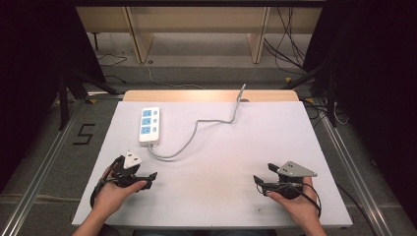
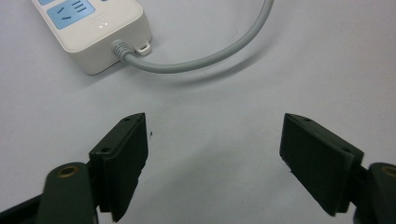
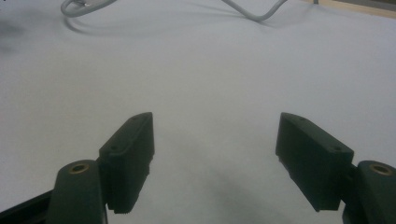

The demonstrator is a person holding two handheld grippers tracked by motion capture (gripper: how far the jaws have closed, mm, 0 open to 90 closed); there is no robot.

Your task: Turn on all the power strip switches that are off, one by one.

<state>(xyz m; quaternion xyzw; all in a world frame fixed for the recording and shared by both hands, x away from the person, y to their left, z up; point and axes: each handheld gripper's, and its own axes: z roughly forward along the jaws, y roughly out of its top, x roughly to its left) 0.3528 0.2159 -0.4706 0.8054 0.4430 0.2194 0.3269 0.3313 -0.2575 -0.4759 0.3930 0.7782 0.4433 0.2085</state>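
White power strip (image 1: 149, 125) lying flat on the pale table cover (image 1: 216, 196), toward the far left, long axis running away from the person, three blue socket faces up; grey cord (image 1: 196, 129) leaving its near end, looping toward the near side, then snaking right and away to the far table edge.

Left gripper (image 1: 145, 178) held low over the cover at the near left, in a hand (image 1: 114, 194) coming in from the bottom edge; jaws spread wide, nothing between them; near the strip's cord end but apart from it, pointing roughly rightward in the high view, though hard to judge at that size.

In the left gripper view, jaws rising from the bottom with bare cover between; near end of the power strip (image 2: 93, 32) at upper left, its cord (image 2: 210, 53) curving off to the upper right, well clear of both jaw tips.

Right gripper (image 1: 263, 179) at the near right, held in the other hand (image 1: 295, 201), grey three-cornered plate on top; well apart from the strip; jaws likewise wide and empty.

In the right gripper view, open jaws over plain cover; loops of the cord (image 3: 252, 11) along the top edge, far off.
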